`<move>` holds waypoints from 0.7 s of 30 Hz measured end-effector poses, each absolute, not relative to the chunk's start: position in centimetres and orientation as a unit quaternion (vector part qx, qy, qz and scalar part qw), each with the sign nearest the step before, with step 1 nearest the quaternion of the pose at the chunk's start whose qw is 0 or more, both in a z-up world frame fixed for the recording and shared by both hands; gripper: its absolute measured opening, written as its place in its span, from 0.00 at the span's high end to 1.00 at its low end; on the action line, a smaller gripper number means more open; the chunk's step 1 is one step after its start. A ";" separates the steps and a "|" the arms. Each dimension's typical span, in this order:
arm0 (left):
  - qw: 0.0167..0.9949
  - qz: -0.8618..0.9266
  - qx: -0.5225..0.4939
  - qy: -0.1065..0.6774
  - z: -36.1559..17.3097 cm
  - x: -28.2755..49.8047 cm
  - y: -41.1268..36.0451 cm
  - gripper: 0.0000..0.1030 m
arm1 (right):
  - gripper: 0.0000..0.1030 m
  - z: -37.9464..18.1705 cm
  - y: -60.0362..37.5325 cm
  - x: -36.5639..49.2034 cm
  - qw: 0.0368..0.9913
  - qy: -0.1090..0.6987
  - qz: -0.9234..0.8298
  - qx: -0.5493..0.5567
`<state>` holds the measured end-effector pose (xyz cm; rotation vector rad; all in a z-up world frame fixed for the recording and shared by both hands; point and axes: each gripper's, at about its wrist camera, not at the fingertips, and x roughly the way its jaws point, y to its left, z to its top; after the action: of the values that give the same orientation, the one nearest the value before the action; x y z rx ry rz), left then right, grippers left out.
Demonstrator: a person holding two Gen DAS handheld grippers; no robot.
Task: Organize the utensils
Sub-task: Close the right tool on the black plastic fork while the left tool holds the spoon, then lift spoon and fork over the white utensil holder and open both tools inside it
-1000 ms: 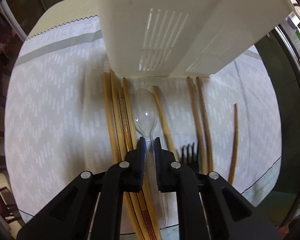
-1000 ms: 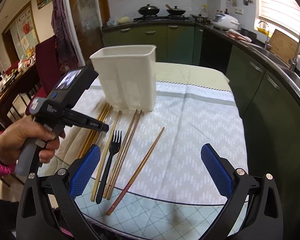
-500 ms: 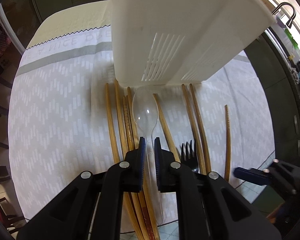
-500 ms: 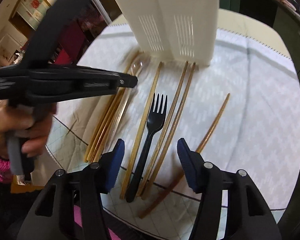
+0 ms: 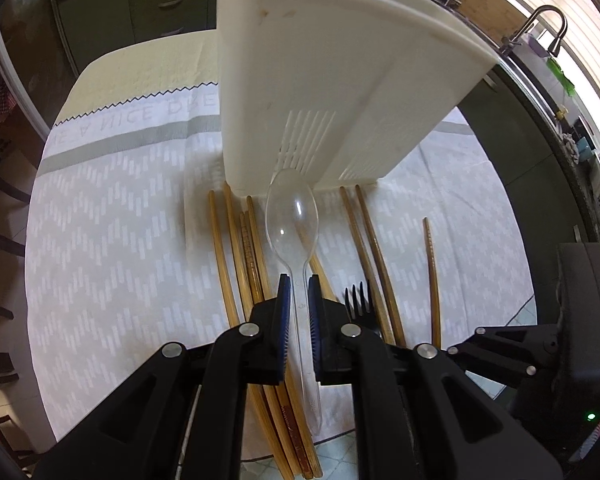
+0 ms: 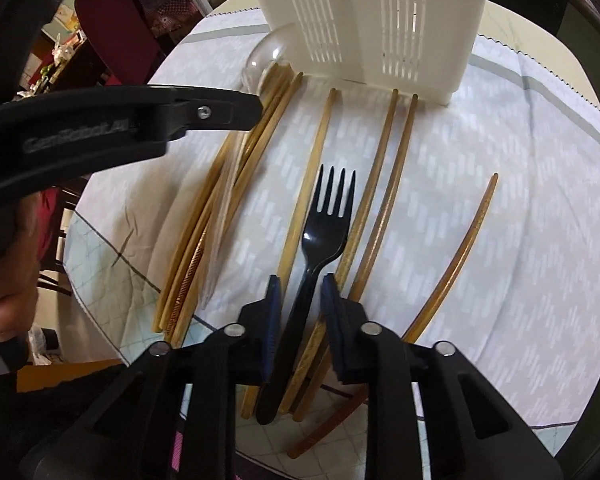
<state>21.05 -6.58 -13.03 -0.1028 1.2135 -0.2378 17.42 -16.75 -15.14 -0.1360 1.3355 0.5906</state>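
The left gripper point(image 5: 298, 294) is clamped tight on the neck of a clear plastic spoon point(image 5: 293, 216), whose bowl points at the foot of the white slotted utensil holder point(image 5: 312, 92) and whose handle trails back between the blue pads. Over on the other side, the right gripper point(image 6: 299, 294) has just been closing its jaws around the handle of the black fork point(image 6: 320, 236); the pads sit close on either side of it, though a sliver of gap still seems to show, so I cannot say they are pressing yet. The fork lies flat on the pale patterned tablecloth point(image 6: 500, 280) among wooden chopsticks point(image 6: 312, 176), its tines towards the holder. A bunch of chopsticks lies left of the fork under the spoon, a pair just right of it, and one curved-looking stick point(image 6: 456, 248) well apart. A hand point(image 6: 8, 276) grips the left tool's handle.
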 end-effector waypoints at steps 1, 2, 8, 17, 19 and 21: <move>0.814 -0.114 -0.048 0.567 -12.9 20.9 -6.5 0.91 | 0.85 -15.2 -16.7 17.5 0.743 0.610 0.268 -0.063; 0.815 -0.115 -0.047 0.567 -12.8 20.9 -6.5 0.91 | 0.86 -15.3 -16.6 17.6 0.743 0.610 0.266 -0.064; 0.817 -0.115 -0.047 0.563 -12.2 20.5 -6.3 0.91 | 0.89 -15.2 -15.8 17.3 0.745 0.607 0.261 -0.093; 0.824 -0.114 -0.037 0.554 -11.5 19.9 -6.2 0.92 | 0.89 -15.8 -14.4 18.2 0.738 0.619 0.247 -0.109; 0.825 -0.117 -0.039 0.551 -11.3 19.9 -6.1 0.92 | 0.89 -15.9 -14.3 18.4 0.740 0.616 0.246 -0.107; 0.827 -0.117 -0.038 0.548 -11.1 19.7 -6.2 0.92 | 0.90 -16.0 -14.5 18.3 0.747 0.610 0.244 -0.100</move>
<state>19.69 -6.16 -11.09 -0.0816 1.1643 -0.2492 18.30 -14.52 -15.98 -0.2198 1.3350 0.5334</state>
